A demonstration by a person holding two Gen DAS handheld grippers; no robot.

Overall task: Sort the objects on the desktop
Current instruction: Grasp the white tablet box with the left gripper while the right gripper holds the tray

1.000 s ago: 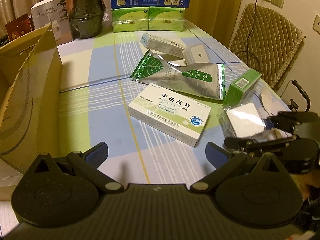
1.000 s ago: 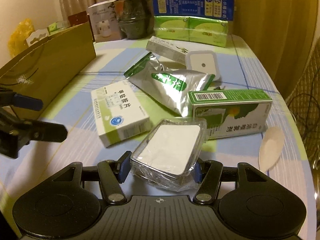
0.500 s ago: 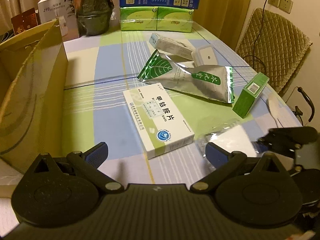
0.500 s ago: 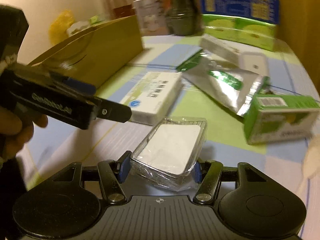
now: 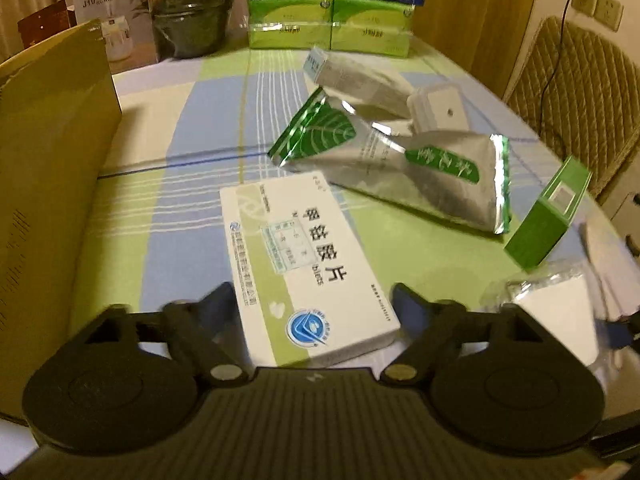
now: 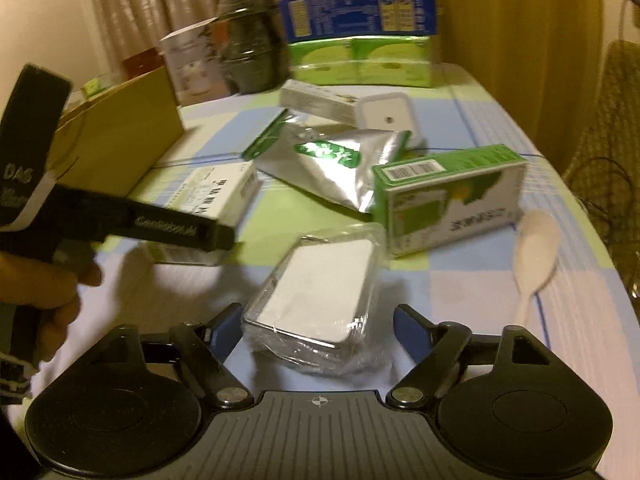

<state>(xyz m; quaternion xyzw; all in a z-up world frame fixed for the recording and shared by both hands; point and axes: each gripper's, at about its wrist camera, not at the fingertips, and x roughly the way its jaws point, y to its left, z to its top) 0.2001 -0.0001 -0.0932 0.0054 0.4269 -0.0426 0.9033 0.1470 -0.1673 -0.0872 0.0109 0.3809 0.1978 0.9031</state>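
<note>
Left gripper is sitting spread wide with the near end of the white medicine box lying between its fingers, neither finger visibly touching it; the cardboard box is standing left of the medicine box. Right of the medicine box, the plastic-wrapped white pack is lying on the checked tablecloth between the parted fingers of the right gripper, its left finger close against the wrap, the right one clear. Beyond the medicine box the silver-green foil pouch is lying flat, with the green carton and white spoon further right.
</note>
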